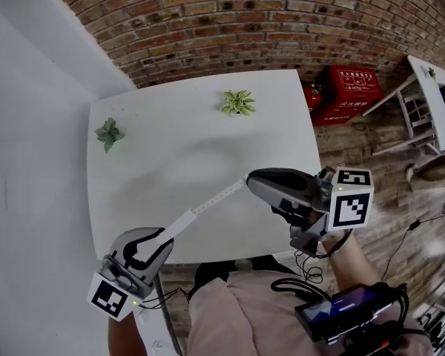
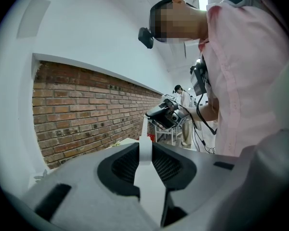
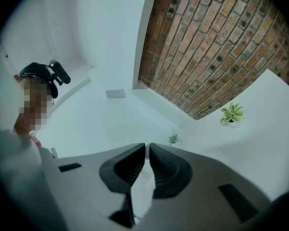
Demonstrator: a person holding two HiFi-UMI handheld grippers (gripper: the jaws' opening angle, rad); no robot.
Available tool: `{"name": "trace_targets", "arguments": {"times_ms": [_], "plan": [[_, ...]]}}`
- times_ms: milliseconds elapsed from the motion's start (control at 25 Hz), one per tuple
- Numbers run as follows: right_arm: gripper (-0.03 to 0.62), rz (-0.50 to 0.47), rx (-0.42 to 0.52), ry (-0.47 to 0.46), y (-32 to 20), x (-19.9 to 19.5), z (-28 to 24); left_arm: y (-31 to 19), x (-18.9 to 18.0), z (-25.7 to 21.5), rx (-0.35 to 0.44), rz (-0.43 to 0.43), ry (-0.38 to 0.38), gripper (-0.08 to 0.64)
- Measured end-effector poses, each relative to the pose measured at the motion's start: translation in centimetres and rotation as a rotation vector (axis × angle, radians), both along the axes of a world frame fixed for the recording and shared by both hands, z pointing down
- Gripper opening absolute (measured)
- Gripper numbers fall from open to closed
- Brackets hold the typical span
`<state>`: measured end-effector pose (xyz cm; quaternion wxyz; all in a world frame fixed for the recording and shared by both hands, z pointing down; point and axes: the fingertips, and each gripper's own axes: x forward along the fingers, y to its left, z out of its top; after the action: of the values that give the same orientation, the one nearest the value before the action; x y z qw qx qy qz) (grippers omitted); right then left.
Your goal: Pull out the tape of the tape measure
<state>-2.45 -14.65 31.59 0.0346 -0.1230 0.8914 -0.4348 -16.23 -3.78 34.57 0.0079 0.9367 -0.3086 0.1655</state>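
A white tape (image 1: 211, 201) is stretched in the air above the front of the white table (image 1: 170, 154), between my two grippers. My left gripper (image 1: 162, 237), at the lower left, is shut on the white tape measure body (image 1: 179, 224). In the left gripper view that body (image 2: 151, 189) sits wedged between the dark pads, and the tape (image 2: 144, 134) runs from it to the far gripper (image 2: 160, 115). My right gripper (image 1: 250, 182) is shut on the tape's free end. In the right gripper view its jaws (image 3: 147, 153) are nearly together on a thin white strip.
Two small potted plants stand on the table, one at the far middle (image 1: 238, 102) and one at the left (image 1: 109, 133). A brick wall runs behind. A red box (image 1: 348, 91) and a white rack (image 1: 430, 102) stand on the floor to the right.
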Motion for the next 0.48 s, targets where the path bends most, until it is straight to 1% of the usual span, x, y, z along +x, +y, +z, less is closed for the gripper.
{"name": "trace_targets", "arguments": {"times_ms": [200, 320, 480], "plan": [[0.035, 0.013, 0.006, -0.005, -0.2, 0.5, -0.2, 0.2, -0.1, 0.4, -0.015, 0.006, -0.011, 0.087], [0.035, 0.027, 0.012, -0.005, -0.5, 1.0, -0.3, 0.4, -0.7, 0.9, -0.03, -0.006, -0.018, 0.087], [0.035, 0.029, 0.018, -0.004, -0.6, 1.1, -0.4, 0.5, -0.8, 0.9, -0.028, -0.008, -0.017, 0.087]]}}
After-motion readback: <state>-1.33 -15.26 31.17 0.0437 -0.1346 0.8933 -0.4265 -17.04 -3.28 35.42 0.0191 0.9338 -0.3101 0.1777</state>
